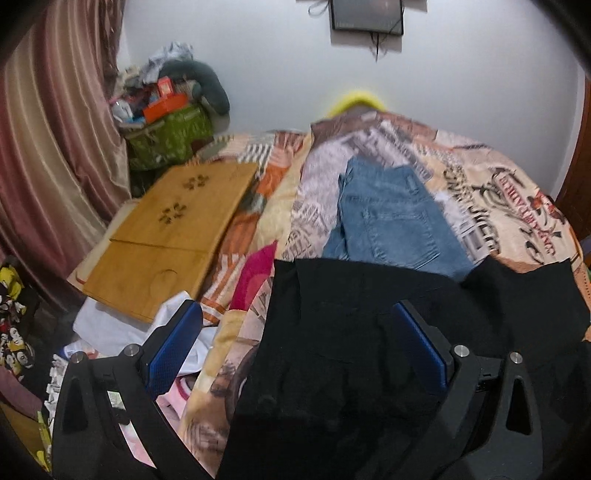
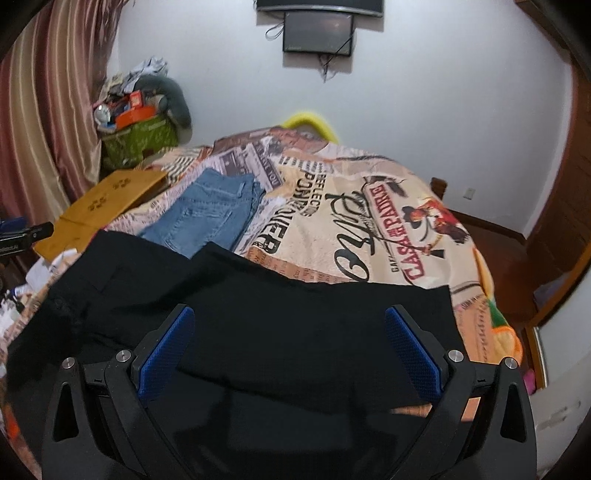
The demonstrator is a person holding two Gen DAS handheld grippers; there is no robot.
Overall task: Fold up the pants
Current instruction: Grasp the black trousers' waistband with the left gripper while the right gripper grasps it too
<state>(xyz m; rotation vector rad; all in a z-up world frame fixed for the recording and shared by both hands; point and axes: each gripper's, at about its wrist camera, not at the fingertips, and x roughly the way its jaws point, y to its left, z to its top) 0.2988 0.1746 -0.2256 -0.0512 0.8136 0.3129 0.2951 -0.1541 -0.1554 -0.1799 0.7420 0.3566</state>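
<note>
The left tool (image 1: 295, 343) is hovering with its blue pads (image 1: 173, 347) spread wide and gripping nothing, the black pants (image 1: 369, 332) lying under and between its fingers. The right tool (image 2: 290, 343) is likewise standing fully open and empty over the same black pants (image 2: 277, 314), whose dark cloth is filling the gap between its pads (image 2: 413, 354). The pants are lying spread across the near part of the bed, on a printed bedspread (image 2: 369, 221) covered in lettering and a cowboy figure. Just beyond the pants, a folded pair of jeans (image 1: 391, 218) is resting on the bedspread, its near edge touching or slightly overlapped by the black cloth; the same jeans (image 2: 210, 214) are showing to the left in the right wrist view. A wooden board (image 1: 166, 229) with cut-out patterns is lying on the bed's left side, beside a pink cloth (image 1: 255, 273) and loose white fabric (image 1: 110, 325). Farther back in the corner, a green basket (image 1: 170, 136) is sitting heaped with boxes and clothes, next to a striped curtain (image 1: 48, 147). A dark screen (image 2: 317, 35) is hanging on the white wall, and a yellow object (image 2: 310, 122) is peeking up behind the bed's far edge.
</note>
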